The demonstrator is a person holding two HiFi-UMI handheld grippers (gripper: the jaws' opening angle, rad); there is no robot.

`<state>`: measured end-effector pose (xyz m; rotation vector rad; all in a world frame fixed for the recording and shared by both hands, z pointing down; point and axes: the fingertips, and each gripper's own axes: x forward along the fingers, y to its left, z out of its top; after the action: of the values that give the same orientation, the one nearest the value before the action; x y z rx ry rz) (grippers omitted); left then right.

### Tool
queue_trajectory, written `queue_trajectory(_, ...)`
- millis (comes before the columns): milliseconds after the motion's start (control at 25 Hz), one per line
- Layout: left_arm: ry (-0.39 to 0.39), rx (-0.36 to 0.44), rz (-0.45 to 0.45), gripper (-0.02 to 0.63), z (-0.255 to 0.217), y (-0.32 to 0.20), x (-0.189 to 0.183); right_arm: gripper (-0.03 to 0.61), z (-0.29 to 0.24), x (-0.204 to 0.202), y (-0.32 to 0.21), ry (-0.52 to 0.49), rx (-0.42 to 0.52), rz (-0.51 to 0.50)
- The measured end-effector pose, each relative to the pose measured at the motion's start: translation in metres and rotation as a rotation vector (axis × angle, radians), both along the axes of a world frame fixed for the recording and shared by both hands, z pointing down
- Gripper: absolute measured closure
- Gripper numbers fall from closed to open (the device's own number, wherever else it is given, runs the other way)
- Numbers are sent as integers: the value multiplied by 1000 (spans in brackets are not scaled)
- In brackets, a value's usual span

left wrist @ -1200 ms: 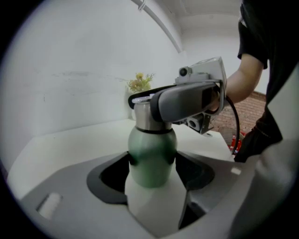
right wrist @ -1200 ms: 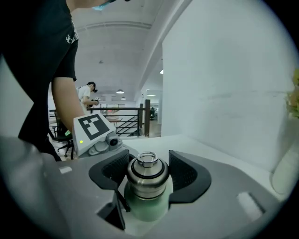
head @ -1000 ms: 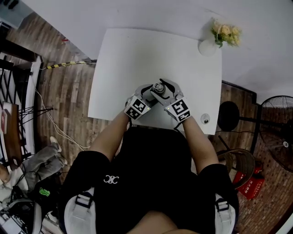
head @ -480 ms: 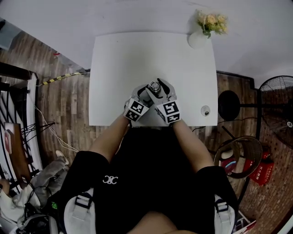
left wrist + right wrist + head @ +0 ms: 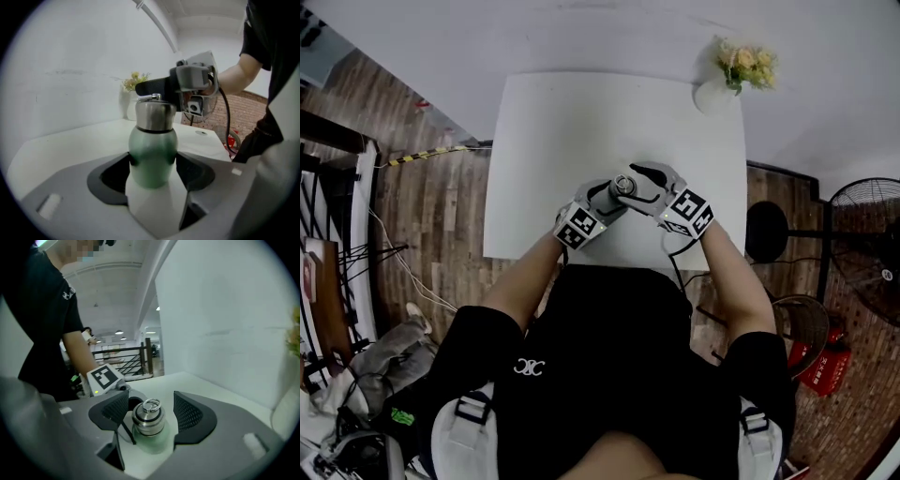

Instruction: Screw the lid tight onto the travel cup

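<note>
**Travel cup (image 5: 153, 150), green-bodied with a brushed-steel shoulder, held fast as right gripper (image 5: 151, 412) swings out**

At the near edge of the white square tabletop (image 5: 581, 122), the left gripper (image 5: 153, 174) has its dark fingers (image 5: 112, 176) clenched on the cup's green body, one on each side, keeping it upright. The round steel lid (image 5: 148, 423) sits on the cup, its small metal ring (image 5: 150, 405) standing on top. The right gripper's ribbed black fingers (image 5: 187, 413) straddle that lid but stand apart from it, with a gap showing on the right side: released, not biting.

In the head view its marker cube (image 5: 689, 212), which sat just beside the left one half a second ago, now lies swung out to the person's right, while the cup has kept its place. That reads as a turning stroke spent, with a fresh hold needed before the lid can be driven further. Whether the thread is already tight cannot be told.

At the far right corner stands a white vase (image 5: 715, 96) of pale yellow flowers (image 5: 746, 62), well clear of the work.
</note>
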<state>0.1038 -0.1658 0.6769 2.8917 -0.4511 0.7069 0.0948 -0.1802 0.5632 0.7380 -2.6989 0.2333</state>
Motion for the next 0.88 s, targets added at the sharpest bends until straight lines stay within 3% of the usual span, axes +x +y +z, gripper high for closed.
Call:
queue_trajectory(320, -43, 20, 154, 253, 0, 2, -3, 279, 23, -34, 28, 337, 24, -552)
queue_trajectory(600, -105, 42, 261, 256, 2, 0, -4, 279, 40, -42, 32, 365, -78, -835)
queue_trajectory(880, -132, 52, 301, 259, 4, 0, -7, 284, 59, -46, 47, 430, -97, -1081)
